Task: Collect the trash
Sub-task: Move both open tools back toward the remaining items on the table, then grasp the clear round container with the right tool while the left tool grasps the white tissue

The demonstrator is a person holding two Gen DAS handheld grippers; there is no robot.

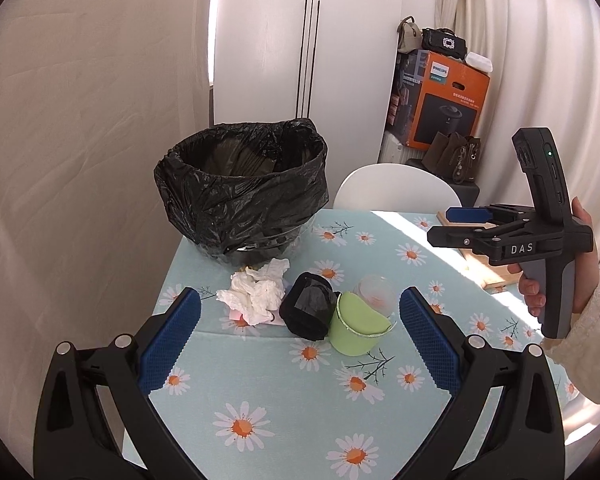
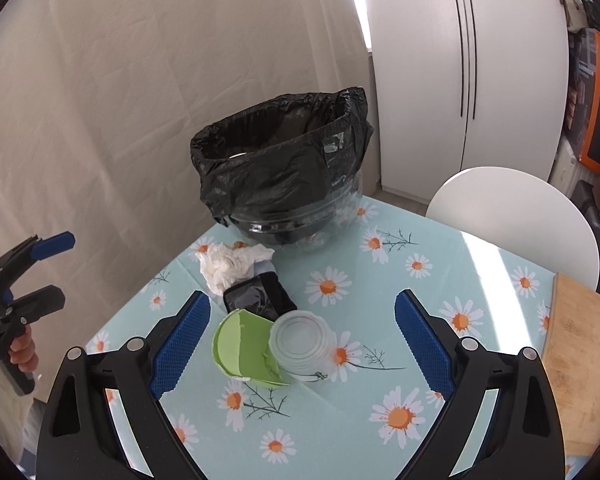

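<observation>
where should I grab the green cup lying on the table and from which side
Grip the green cup across its side wall, coming from above with the right gripper. It lies tipped over, torn rim open, with the clear lid and black wad touching it, so a level approach looks crowded.

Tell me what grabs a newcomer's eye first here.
The clear bin lined with a crumpled black plastic bag dominates the far corner of the daisy-print tablecloth. Before it lies a trash cluster: crumpled white tissue, a black wad, and a tipped green paper cup.
</observation>
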